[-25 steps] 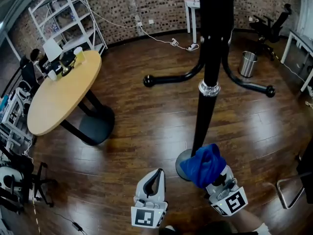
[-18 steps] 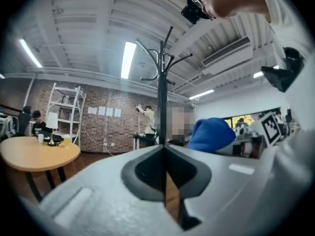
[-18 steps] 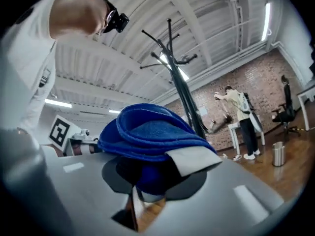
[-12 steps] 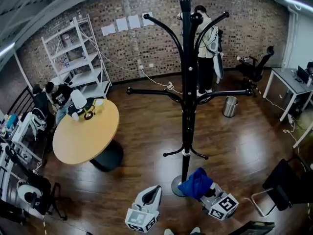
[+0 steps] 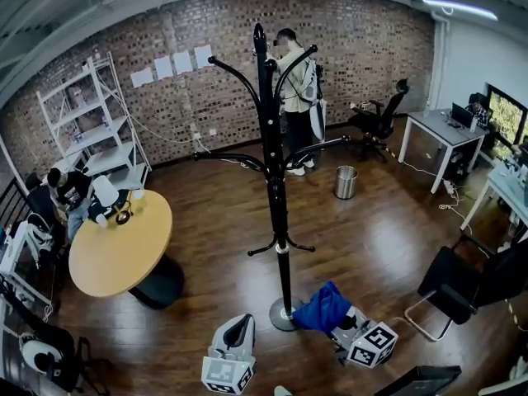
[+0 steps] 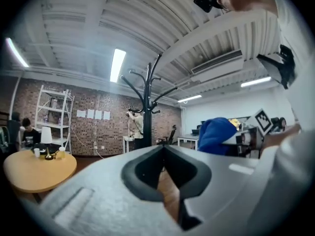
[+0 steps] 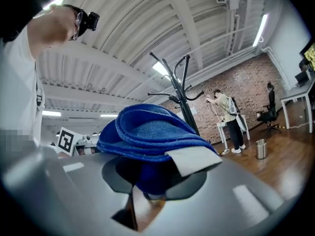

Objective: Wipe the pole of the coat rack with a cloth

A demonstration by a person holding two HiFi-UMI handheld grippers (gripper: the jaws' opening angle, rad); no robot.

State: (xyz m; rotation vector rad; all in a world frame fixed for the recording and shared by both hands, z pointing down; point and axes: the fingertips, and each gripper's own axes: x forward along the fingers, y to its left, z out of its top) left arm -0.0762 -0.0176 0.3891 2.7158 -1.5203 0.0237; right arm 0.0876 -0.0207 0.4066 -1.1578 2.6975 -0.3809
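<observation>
Coat rack pole stands upright on the wooden floor. The bunched blue cloth sits just beside the pole's foot, on its right in the head view, clamped between the jaws of the right gripper. The left gripper hangs near the foot's other side, its jaws pressed together on nothing.
</observation>
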